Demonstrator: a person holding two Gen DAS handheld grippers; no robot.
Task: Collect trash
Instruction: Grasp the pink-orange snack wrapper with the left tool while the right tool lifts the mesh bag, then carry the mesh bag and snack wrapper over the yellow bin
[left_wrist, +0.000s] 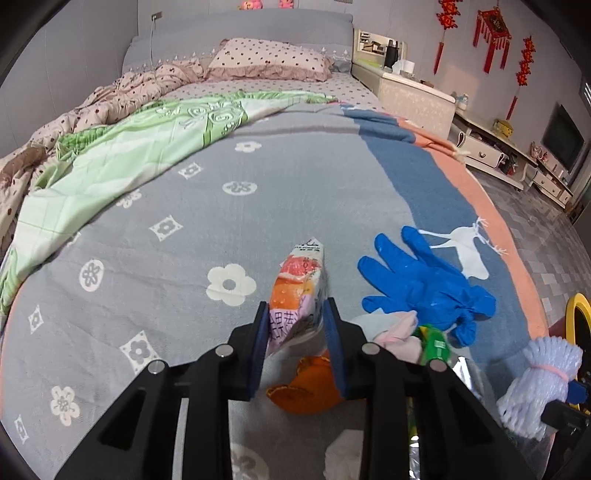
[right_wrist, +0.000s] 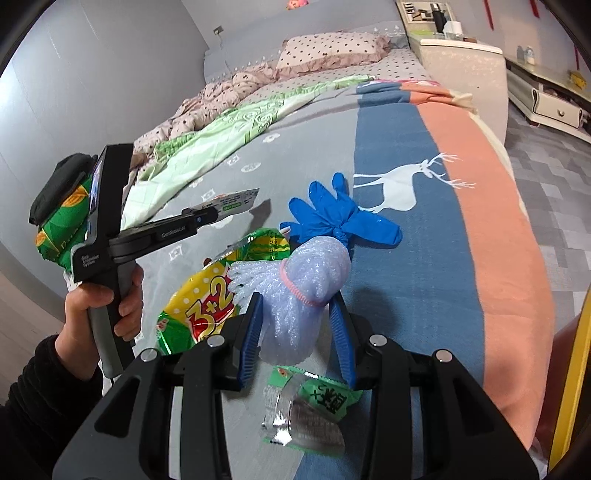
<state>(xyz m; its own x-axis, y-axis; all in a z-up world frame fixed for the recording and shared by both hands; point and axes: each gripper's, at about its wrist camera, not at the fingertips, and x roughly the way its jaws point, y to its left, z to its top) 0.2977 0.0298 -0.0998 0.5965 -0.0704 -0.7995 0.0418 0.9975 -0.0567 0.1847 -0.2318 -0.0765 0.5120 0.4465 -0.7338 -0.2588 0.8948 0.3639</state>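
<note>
My left gripper is shut on a pink and orange snack wrapper and holds it above the bed; the wrapper also shows in the right wrist view. My right gripper is shut on a pale foam fruit net tied with a pink band; the net also shows in the left wrist view. A blue glove lies on the blanket to the right, and it shows in the right wrist view. A yellow-green snack bag and a small green wrapper lie near my right gripper.
An orange peel, crumpled tissue and a green wrapper lie under my left gripper. The bed carries a grey flowered blanket, a green quilt and a pillow. A yellow rim stands at the right edge.
</note>
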